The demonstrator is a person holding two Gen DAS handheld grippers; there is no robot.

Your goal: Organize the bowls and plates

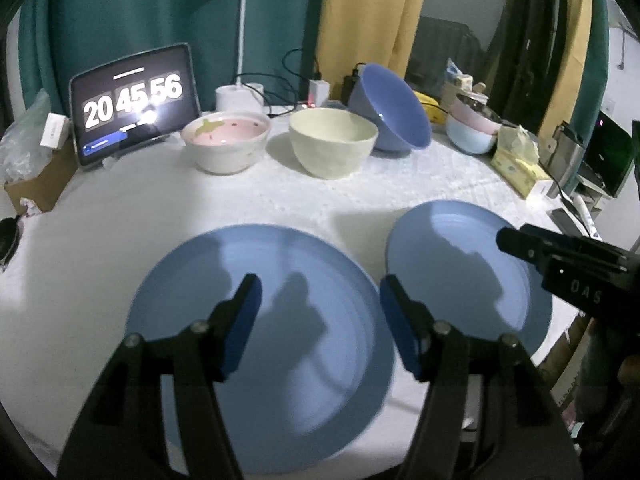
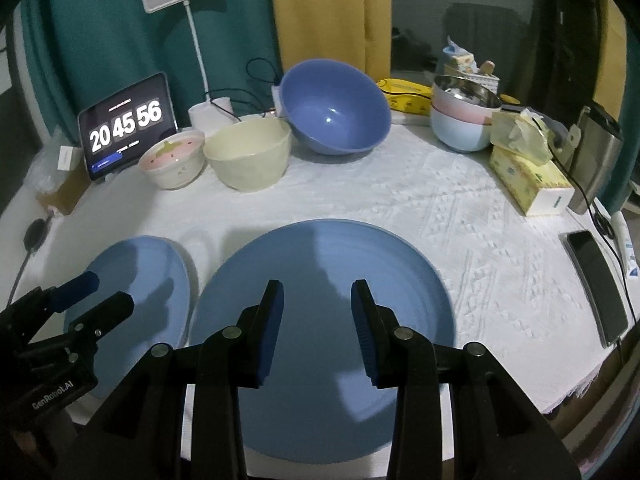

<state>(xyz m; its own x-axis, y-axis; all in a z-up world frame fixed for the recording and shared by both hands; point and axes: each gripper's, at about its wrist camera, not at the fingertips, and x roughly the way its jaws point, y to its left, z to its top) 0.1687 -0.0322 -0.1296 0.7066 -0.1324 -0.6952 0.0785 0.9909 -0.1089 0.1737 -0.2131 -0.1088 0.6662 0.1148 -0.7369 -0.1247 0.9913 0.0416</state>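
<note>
Left wrist: two matte blue plates [image 1: 260, 344].

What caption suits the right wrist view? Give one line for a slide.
Open right gripper hovering over a blue plate, bowls lined up behind.

Two blue plates sit flat side by side at the near edge of the desk [image 2: 460, 216]: the left plate [image 1: 260, 344] and the right plate [image 2: 320, 320], a narrow gap between them. Further back there's a row of bowls: a pink-inside bowl [image 2: 172, 162] with a little green motif, a cream bowl [image 2: 248, 156] just beside it, and a bigger blue bowl [image 2: 336, 108] tipped on its side, mouth facing forward. Off right, pastel bowls [image 2: 460, 124] stacked up.
</note>
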